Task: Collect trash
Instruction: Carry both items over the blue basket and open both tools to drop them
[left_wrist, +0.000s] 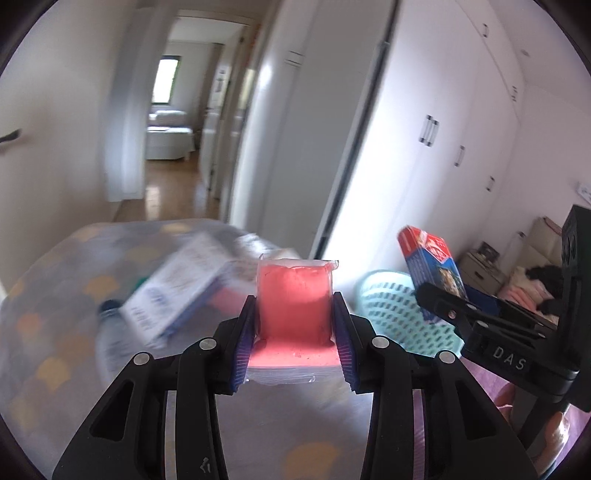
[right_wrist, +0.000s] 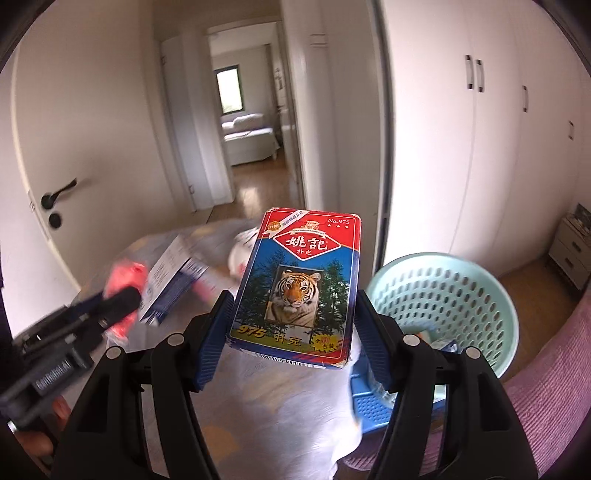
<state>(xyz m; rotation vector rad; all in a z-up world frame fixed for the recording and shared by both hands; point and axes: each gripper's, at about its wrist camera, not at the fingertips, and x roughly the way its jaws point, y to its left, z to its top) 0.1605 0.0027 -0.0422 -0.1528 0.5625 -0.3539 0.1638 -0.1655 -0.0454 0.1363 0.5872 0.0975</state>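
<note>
Left fingers (left_wrist: 251, 325) are clamping one pink packet (left_wrist: 293, 295); right fingers (right_wrist: 218, 325) are clamping one card box (right_wrist: 299, 284), both clear above the bed (left_wrist: 55, 295), one basket (right_wrist: 454, 291) standing beside its edge.

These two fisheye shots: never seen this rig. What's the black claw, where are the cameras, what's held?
No robot here: a person carries a handheld two-finger gripper in each hand, with a camera on each looking along its fingers. The left view shows the left gripper shut on a pink plastic-wrapped packet. The right view shows the right gripper shut on a tiger playing-card box. Behind lies a blurred white-and-blue box on a patterned cover. A mint laundry-style basket stands at right.
</note>
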